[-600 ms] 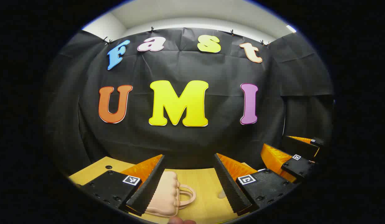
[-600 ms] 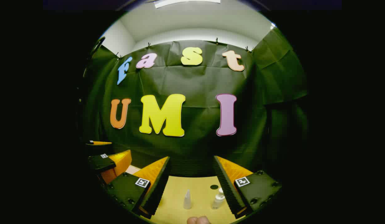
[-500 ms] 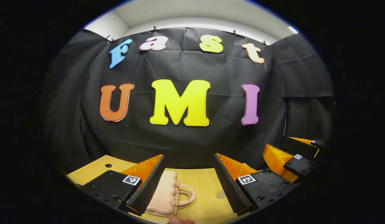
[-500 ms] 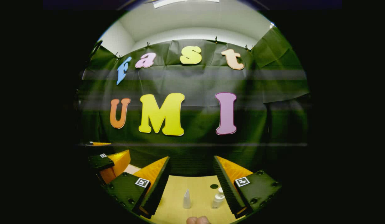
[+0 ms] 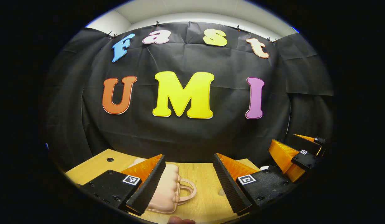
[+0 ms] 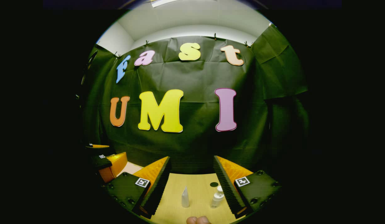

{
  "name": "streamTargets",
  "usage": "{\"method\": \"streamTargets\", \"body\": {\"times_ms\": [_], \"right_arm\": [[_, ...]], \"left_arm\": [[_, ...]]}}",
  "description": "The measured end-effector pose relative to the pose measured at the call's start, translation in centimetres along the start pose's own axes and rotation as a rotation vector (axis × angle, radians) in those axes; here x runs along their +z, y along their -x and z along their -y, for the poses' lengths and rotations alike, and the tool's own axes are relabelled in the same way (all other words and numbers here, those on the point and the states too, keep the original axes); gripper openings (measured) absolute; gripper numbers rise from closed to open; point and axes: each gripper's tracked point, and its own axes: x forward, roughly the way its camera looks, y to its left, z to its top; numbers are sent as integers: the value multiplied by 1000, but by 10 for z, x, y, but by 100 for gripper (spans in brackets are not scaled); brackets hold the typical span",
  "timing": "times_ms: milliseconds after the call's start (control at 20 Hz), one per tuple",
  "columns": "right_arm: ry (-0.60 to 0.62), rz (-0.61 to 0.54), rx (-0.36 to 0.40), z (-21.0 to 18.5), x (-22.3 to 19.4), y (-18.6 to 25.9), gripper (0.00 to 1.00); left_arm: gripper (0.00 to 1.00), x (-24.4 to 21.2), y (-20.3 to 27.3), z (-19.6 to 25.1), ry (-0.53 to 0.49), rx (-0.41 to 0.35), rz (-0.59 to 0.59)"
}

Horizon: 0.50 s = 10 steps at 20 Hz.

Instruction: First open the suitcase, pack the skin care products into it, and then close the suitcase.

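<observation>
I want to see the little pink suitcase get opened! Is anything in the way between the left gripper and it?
Nothing visible blocks it. The closed pink suitcase lies on the wooden table just ahead of the open left gripper, partly behind one of its fingers. Only bare tabletop shows between the fingers.

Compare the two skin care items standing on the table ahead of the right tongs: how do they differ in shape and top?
The tube tapers to a thin point at its top, while the pump bottle has a rounded body.
The tube has no separate head showing; the pump bottle carries a dispenser head.
The tube stands left of the pump bottle, apart from it.
Both are pale, upright on the wooden table, untouched.
</observation>
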Motion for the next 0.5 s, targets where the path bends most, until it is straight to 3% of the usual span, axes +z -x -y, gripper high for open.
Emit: {"method": "streamTargets", "body": {"times_ms": [350,500], "right_arm": [[10,-32,-4,11,-11,3,81],[33,-48,2,17,-17,5,81]], "left_arm": [[98,-11,-1,1,-44,-14,-12],[98,-27,-7,9,-77,-53,-52]]}}
